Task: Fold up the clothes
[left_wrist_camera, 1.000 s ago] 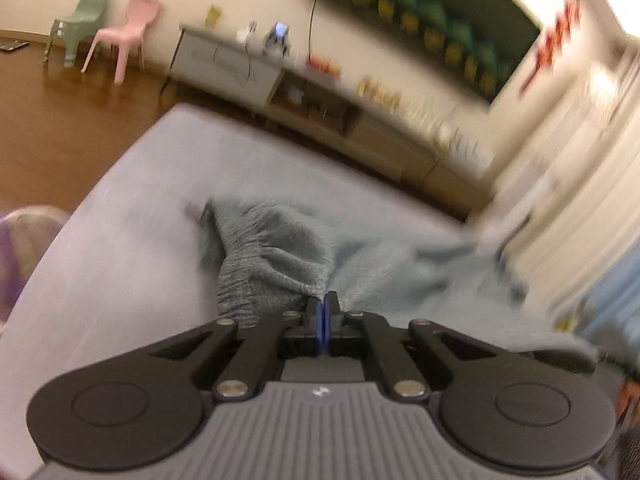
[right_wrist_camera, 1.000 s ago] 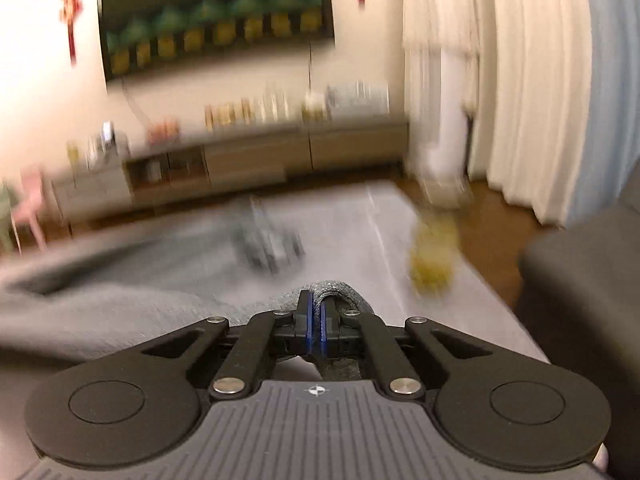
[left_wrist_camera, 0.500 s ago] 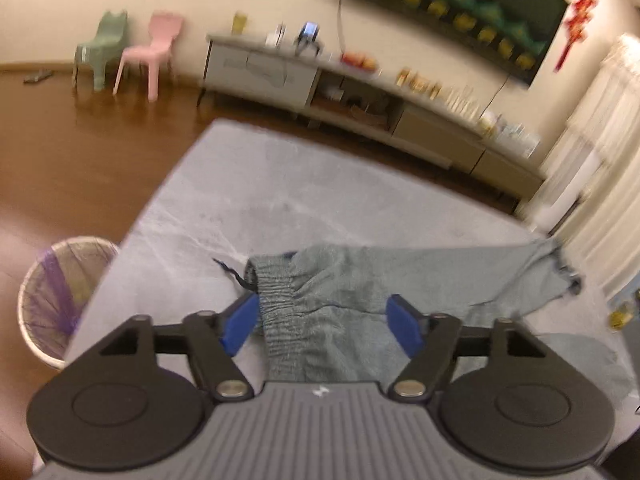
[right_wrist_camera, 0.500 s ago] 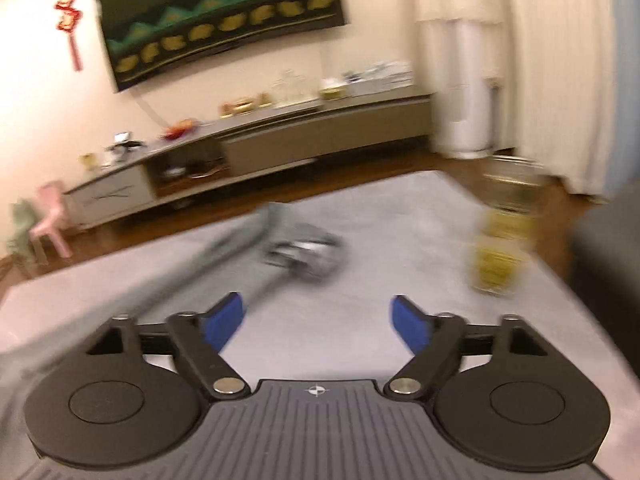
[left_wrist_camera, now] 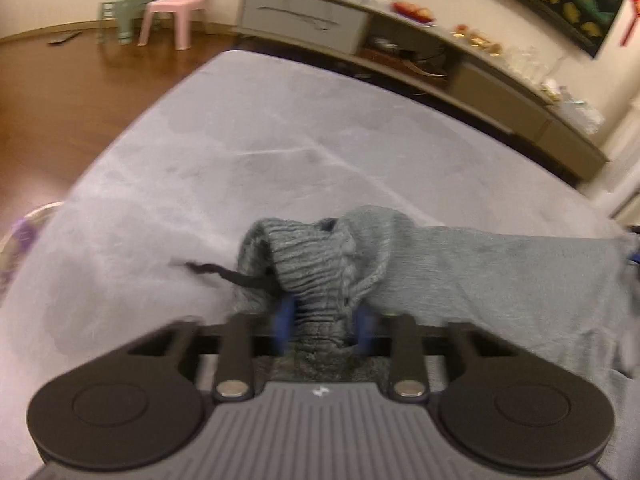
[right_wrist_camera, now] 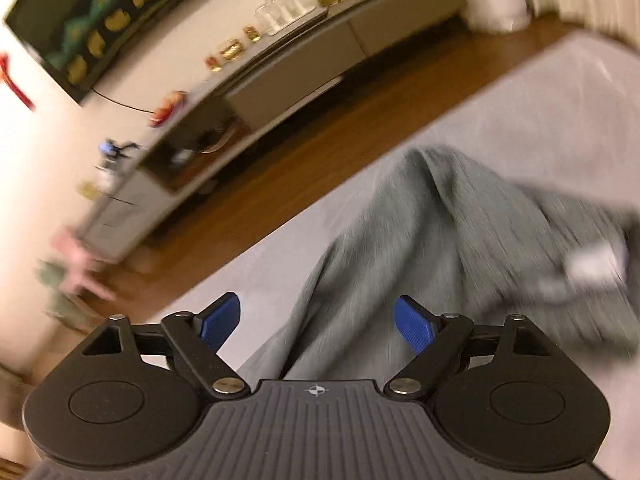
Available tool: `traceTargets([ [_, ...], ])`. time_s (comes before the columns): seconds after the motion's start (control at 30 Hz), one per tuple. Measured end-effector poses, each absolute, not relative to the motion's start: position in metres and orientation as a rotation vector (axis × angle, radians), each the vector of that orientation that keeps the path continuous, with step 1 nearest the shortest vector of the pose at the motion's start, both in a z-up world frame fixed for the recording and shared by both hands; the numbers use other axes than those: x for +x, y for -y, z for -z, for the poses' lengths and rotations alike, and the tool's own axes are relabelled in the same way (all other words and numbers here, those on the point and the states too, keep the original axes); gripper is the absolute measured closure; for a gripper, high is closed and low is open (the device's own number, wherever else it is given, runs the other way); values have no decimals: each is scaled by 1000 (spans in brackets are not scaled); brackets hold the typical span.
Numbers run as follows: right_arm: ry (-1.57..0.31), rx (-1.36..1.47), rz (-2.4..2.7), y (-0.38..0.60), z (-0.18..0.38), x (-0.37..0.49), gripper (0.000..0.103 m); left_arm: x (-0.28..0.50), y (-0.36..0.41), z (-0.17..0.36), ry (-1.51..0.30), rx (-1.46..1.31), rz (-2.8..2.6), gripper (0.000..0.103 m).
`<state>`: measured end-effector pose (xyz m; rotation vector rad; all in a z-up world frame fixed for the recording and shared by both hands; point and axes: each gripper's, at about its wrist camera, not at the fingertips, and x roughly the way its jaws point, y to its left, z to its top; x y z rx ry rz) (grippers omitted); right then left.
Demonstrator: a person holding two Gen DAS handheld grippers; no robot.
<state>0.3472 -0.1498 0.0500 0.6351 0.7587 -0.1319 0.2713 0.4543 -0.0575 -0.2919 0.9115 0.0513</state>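
Soft grey rug; left fingers just closed on ribbed waistband; right fingers apart.

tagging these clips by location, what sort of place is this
Most likely a home living room: a long low media cabinet cluttered with small items beneath a wall-mounted screen, two small plastic children's chairs on wood flooring, and grey trousers spread on a grey rug.

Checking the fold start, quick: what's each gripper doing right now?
Left gripper: just closed, shut on the trousers' waistband.
Right gripper: open above the trousers, gripping nothing.
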Motion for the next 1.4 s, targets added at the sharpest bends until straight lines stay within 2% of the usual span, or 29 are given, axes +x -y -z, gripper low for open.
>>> traceTargets([
  [0.03, -771, 595, 154, 147, -46, 358, 59, 272, -450, 55, -902, -281, -37, 92],
  [0.07, -776, 557, 169, 144, -44, 366, 72, 272, -447, 51, -884, -271, -27, 93],
  [0.1, -756, 531, 157, 143, -49, 368, 99, 271, -447, 45, -858, -274, -18, 93],
  [0.13, -735, 505, 146, 143, -53, 369, 103, 264, -448, 35, -813, -288, -4, 94],
  [0.2, -645, 481, 103, 145, -73, 355, 103, 244, -455, 8, -701, -323, 31, 94],
  [0.27, -518, 503, 18, 154, -109, 308, 103, 215, -461, -18, -621, -342, 75, 94],
  [0.33, -443, 466, -48, 165, -132, 241, 103, 185, -465, -31, -614, -324, 104, 94],
  [0.4, -495, 415, -58, 179, -131, 176, 103, 166, -464, -22, -703, -255, 104, 93],
  [0.5, -715, 363, 9, 199, -86, 111, 100, 158, -462, 6, -877, -170, 93, 89],
  [0.57, -834, 378, 62, 215, -56, 87, 100, 154, -464, 15, -924, -166, 93, 76],
  [0.6, -823, 388, 75, 221, -56, 79, 97, 151, -466, 13, -917, -169, 86, 72],
  [0.67, -796, 408, 95, 233, -57, 64, 75, 145, -472, 1, -879, -195, 78, 48],
  [0.7, -752, 412, 87, 235, -67, 63, 50, 144, -474, -6, -857, -206, 78, 44],
  [0.73, -712, 392, 80, 231, -76, 69, 34, 146, -474, -11, -841, -212, 75, 39],
  [0.83, -683, 243, -1, 207, -89, 112, 19, 168, -470, -15, -835, -221, 63, 29],
  [0.9, -688, 100, -64, 176, -81, 148, 15, 194, -462, -2, -886, -210, 62, 28],
  [1.0, -742, -50, -126, 136, -56, 211, 14, 227, -447, 27, -964, -167, 42, 29],
  [1.03, -770, -85, -136, 125, -46, 229, 16, 235, -445, 32, -967, -155, 33, 34],
  [1.07, -799, -115, -141, 116, -37, 245, 19, 238, -445, 35, -960, -151, 32, 55],
  [1.13, -860, -119, -109, 118, -23, 265, 80, 246, -445, 40, -946, -144, 31, 80],
  [1.17, -863, -103, -95, 125, -25, 269, 84, 246, -447, 38, -922, -147, 40, 89],
  [1.2, -846, -91, -82, 133, -32, 269, 93, 243, -450, 31, -884, -157, 57, 96],
  [1.37, -564, 153, 41, 208, -102, 229, 94, 221, -470, -15, -599, -278, 93, 96],
  [1.4, -511, 228, 94, 231, -112, 222, 99, 223, -475, -19, -563, -311, 83, 96],
])
